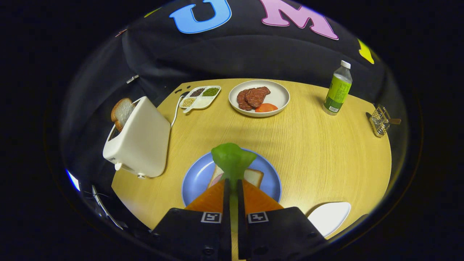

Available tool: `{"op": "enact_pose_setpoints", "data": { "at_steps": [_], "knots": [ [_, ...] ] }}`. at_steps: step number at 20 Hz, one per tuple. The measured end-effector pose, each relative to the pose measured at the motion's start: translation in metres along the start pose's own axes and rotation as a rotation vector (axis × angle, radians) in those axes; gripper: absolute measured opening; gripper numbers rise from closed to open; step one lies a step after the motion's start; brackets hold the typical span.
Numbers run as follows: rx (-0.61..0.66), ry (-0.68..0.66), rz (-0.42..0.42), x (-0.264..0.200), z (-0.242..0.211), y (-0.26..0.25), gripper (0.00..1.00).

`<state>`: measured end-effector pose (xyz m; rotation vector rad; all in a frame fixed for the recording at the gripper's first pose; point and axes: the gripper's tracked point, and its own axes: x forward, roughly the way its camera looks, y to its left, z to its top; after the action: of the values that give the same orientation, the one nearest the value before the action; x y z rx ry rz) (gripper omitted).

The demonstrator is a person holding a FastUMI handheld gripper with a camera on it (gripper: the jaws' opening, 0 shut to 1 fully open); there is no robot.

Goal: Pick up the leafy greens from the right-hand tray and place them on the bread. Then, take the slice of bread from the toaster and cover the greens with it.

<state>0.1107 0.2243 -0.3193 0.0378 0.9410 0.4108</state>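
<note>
My gripper (pixel 233 183) is shut on the leafy greens (pixel 232 159), a bright green leaf that sticks out ahead of the orange fingers (pixel 214 197). The leaf hangs over a slice of bread (pixel 253 176) lying on a blue plate (pixel 194 177) just beyond the fingers. Whether the leaf touches the bread is unclear. Off to the left stands a white toaster (pixel 143 139) with a second bread slice (pixel 121 112) poking up from its slot.
A white tray (pixel 330 217) sits near the table edge to the right of the fingers. At the far side are a white plate with meat and tomato (pixel 279 96), a divided dish of beans (pixel 201 98), a green-labelled bottle (pixel 338 88) and a small wire rack (pixel 380 121).
</note>
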Motion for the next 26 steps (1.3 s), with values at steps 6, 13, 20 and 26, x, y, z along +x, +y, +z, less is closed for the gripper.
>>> {"op": "enact_pose_setpoints", "data": {
  "at_steps": [6, 13, 20, 26],
  "knots": [
    [0.003, 0.010, -0.006, 0.011, -0.002, 0.000, 0.26],
    [0.003, -0.023, 0.020, 0.003, 0.006, 0.012, 0.72],
    [-0.037, -0.126, 0.040, -0.025, 0.052, 0.034, 0.99],
    [-0.142, -0.218, 0.095, -0.048, 0.106, 0.087, 0.99]
  ]
}}
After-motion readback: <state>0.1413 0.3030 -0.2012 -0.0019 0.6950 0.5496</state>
